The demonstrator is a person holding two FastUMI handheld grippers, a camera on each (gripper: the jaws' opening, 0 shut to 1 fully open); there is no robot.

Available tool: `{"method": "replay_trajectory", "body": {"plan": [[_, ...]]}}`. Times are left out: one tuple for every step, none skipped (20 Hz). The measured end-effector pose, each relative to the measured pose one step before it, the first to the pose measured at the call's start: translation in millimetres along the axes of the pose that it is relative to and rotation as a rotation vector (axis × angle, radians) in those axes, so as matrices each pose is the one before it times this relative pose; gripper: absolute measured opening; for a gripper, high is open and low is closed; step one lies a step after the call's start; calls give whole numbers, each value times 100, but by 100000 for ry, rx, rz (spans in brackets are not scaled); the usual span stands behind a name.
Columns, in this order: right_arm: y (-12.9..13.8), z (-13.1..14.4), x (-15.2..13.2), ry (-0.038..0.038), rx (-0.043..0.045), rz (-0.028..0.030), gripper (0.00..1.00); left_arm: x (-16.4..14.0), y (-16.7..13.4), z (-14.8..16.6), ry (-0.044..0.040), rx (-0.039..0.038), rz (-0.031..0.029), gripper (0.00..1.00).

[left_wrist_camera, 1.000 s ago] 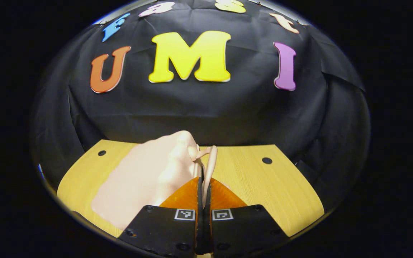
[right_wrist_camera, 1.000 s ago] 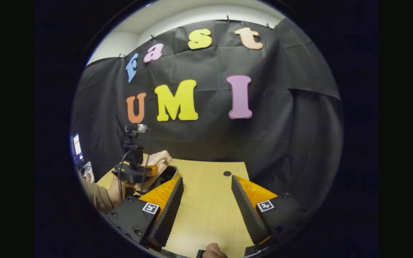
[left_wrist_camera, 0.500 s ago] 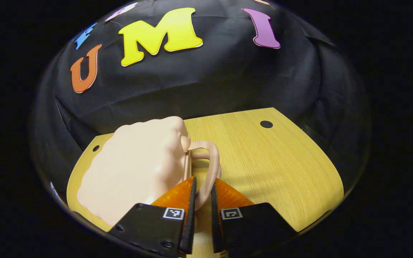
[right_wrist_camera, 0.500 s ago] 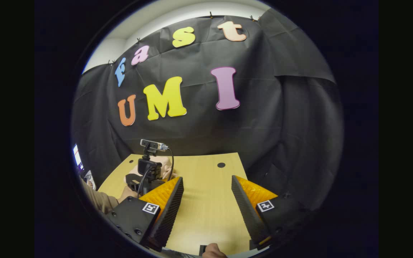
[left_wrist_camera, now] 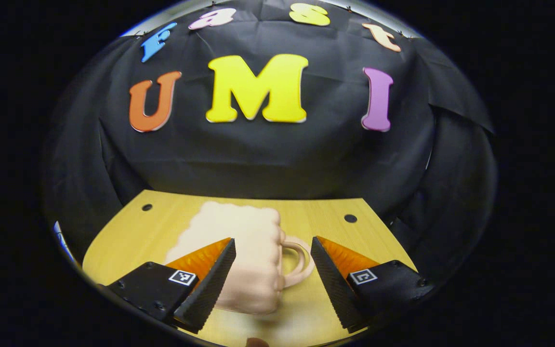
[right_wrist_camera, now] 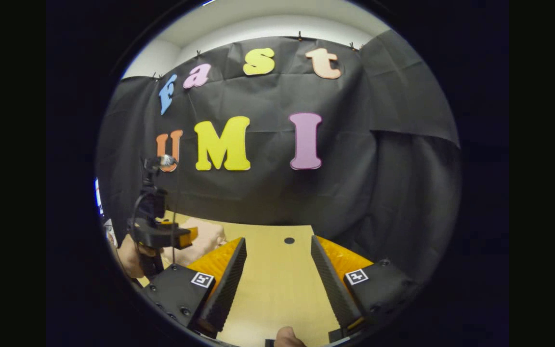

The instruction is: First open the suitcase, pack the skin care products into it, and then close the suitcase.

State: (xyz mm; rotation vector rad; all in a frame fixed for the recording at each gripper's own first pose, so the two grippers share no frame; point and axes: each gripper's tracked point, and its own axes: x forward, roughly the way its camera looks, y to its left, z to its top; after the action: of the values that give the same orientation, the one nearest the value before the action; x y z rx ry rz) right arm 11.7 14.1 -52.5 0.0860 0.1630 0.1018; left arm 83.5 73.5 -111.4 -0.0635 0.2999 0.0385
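The pink suitcase (left_wrist_camera: 239,260) lies closed on the desk (left_wrist_camera: 350,241), its handle (left_wrist_camera: 299,262) sticking out sideways from the case. The left tongs (left_wrist_camera: 272,274) hang spread just above it, one finger over the case body, the other past the handle, gripping nothing. From the right tongs' view, the case (right_wrist_camera: 200,241) sits near the desk's left edge, under the left tongs (right_wrist_camera: 188,236); the right tongs (right_wrist_camera: 277,284) are spread too, well apart from the case, over bare desk.

No products are visible, so judging by that, closing is done. To finish well, lift the left tongs straight up from the case without snagging the handle.
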Motion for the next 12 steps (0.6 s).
{"method": "replay_trajectory", "body": {"plan": [[1249,472,404,-799,-174,-88,80,-1562,1710,1888,-4830,655,2300,99],[1451,268,484,-238,8,416,80,-1495,2069,1827,-4573,1108,2968,99],[1699,476,189,-76,819,1287,80,-1958,1470,1473,-3849,924,876,99],[1780,516,218,-646,1053,1585,80,-1352,1415,1306,-3450,796,236,99],[1722,472,285,-991,516,1628,80,-1319,1464,1223,-3644,659,261,99],[1641,223,385,-1189,-550,1492,81,-1086,1172,1201,-3072,603,-118,99],[1617,214,285,-788,-1025,1447,80,-1166,1228,724,-2214,723,1103,98],[1662,-12,237,-222,-1052,1823,80,-857,1154,367,-889,-142,1194,98],[1658,41,133,-84,-1021,1997,80,-692,850,162,-26,-819,890,98],[1521,191,-83,-453,-1064,1770,81,-751,751,-3,-129,-926,244,98],[1378,325,52,-733,-1347,1570,81,-564,483,10,-166,-873,-262,98],[1321,318,19,-721,-1751,1296,80,-552,369,-73,-397,-428,-322,98]]}}
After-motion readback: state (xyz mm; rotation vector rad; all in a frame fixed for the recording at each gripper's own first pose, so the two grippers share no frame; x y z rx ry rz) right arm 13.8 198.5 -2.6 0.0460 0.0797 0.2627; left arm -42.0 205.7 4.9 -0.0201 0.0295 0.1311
